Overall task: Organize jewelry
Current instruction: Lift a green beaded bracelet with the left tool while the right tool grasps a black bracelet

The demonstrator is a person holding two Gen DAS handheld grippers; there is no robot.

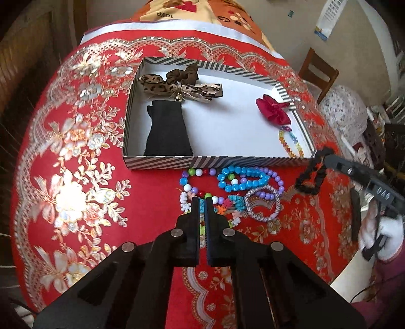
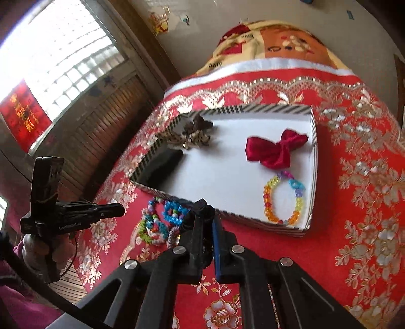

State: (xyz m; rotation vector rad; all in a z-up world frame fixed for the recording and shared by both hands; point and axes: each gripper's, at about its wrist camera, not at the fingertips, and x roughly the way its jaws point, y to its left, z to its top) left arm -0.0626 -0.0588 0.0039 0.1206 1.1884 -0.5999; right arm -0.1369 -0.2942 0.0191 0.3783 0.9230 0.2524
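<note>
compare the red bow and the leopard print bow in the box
The red bow is plain, shiny red fabric; the leopard print bow is tan with dark spots.
The red bow lies at the box's right end, just above a multicolored bead bracelet; the leopard print bow lies at the left end, with a small gold bell at its knot.
Both rest inside the striped box.

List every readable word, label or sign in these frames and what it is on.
"love", upside down: patterned blanket.
"GenRobot.AI", faint: left gripper, on its side.
"DAS", uncertain: right gripper, holding a black scrunchie.
Gold characters on red window poster: blurred, unreadable.
Wall sheet: print too small to read.
</note>
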